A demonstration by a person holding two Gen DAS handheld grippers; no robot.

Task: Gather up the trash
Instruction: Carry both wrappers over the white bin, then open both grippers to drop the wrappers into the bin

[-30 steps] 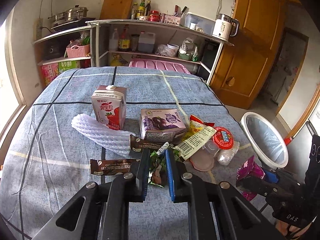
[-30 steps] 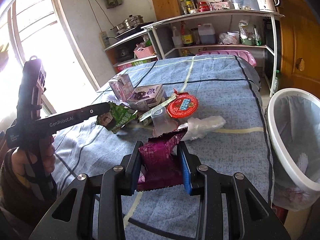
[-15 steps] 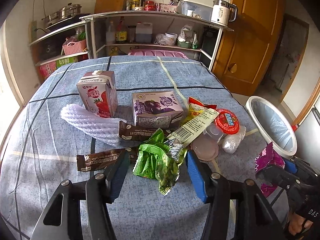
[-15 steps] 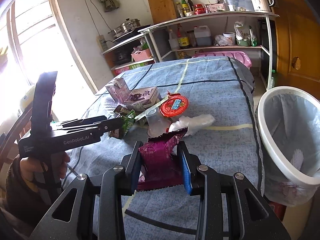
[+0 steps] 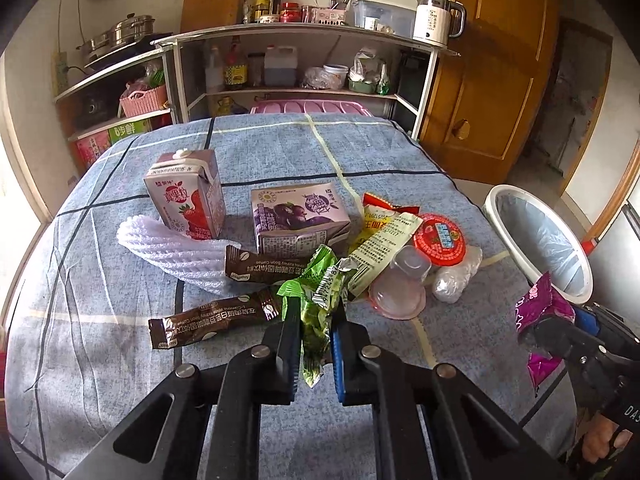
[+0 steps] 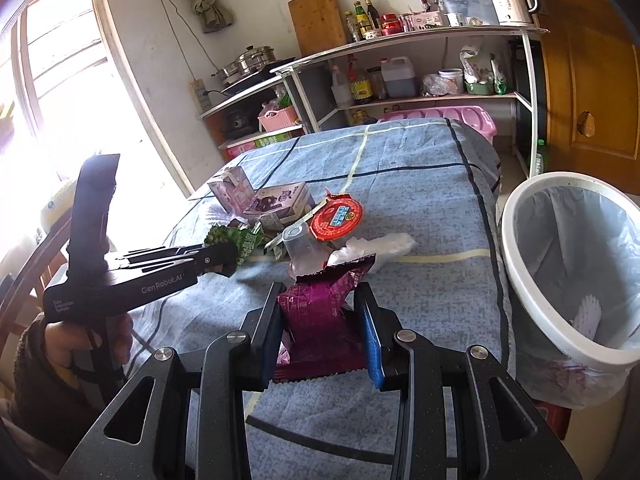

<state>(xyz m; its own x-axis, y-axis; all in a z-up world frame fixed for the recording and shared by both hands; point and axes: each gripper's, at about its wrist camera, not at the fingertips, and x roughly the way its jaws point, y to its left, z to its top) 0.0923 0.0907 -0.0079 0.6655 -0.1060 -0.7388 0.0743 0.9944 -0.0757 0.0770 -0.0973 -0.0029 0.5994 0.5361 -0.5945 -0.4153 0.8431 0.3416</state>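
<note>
The left gripper [image 5: 316,340] clamps its jaws almost fully together on a crumpled green foil snack wrapper [image 5: 318,308] at the near edge of the litter pile on the blue checked tablecloth [image 5: 120,320]. The right gripper [image 6: 320,336], jaws partly apart, pinches a flat purple foil snack packet [image 6: 324,304] above the cloth, near the white plastic-lined waste bin [image 6: 516,272] beside the table.
</note>
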